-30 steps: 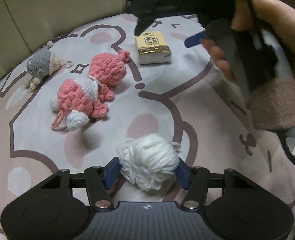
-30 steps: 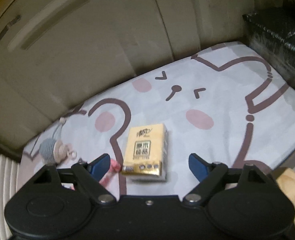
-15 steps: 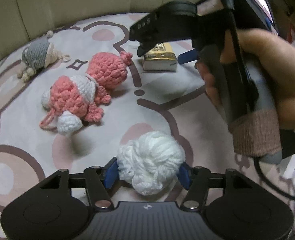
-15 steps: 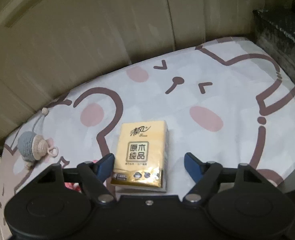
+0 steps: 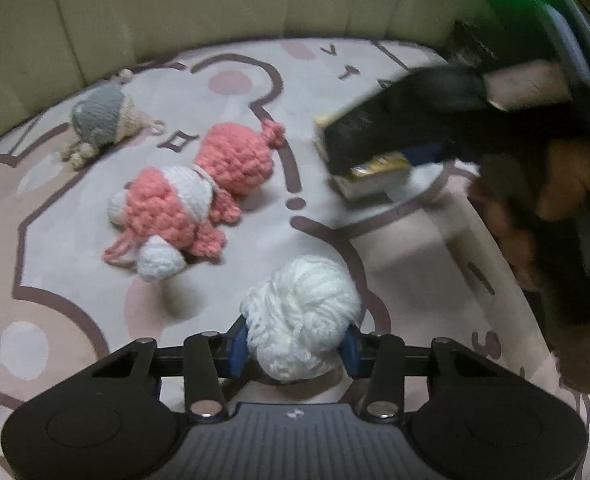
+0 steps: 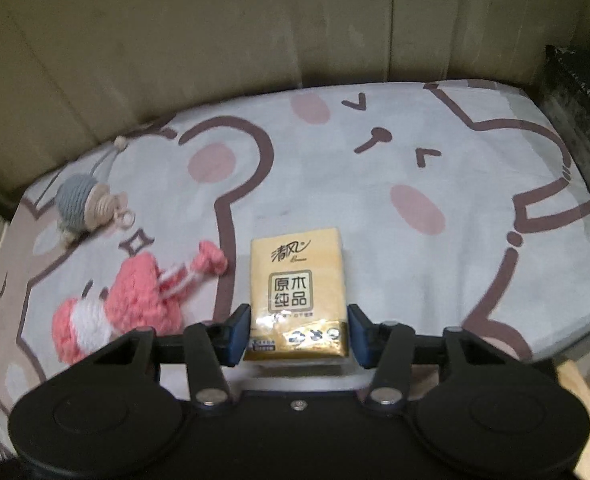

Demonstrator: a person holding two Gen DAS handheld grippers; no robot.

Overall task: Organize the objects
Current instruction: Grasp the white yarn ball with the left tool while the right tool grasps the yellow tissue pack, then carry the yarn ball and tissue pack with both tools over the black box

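- Beige padded wall panels (image 6: 215, 48) run behind the surface; a dark textured block (image 6: 575, 92) stands at its far right edge.
- Surface: a cloth (image 6: 415, 160) printed with cartoon animal faces, brown outlines and pink cheek spots. What lies under it cannot be told.
- Containers: one only, a sealed gold tissue pack (image 6: 297, 300) with printed Chinese characters; its contents are not visible.
- Right gripper (image 6: 298, 330): jaws set on either side of the tissue pack's near end, blue pads just beside or touching its sides; whether they press it cannot be told. The pack lies flat on the cloth.
- Left gripper (image 5: 295, 346): jaws clamped on a white yarn ball (image 5: 301, 316), blue pads against both of its sides.
- Pink and white crochet toy (image 5: 163, 216): ahead and left of the left jaws, lying on the cloth, touching the next item.
- Pink crochet ball with a small knot (image 5: 237, 160): beyond that toy, ahead of the left jaws; left of the right jaws and near the pack.
- Grey and cream crochet toy (image 5: 103, 120): far ahead and left of both jaws, well apart from the pink items, with a small ring at one end.
- From the left wrist view, the right gripper and the hand (image 5: 555, 200) holding it fill the right side, blurred, over the tissue pack.
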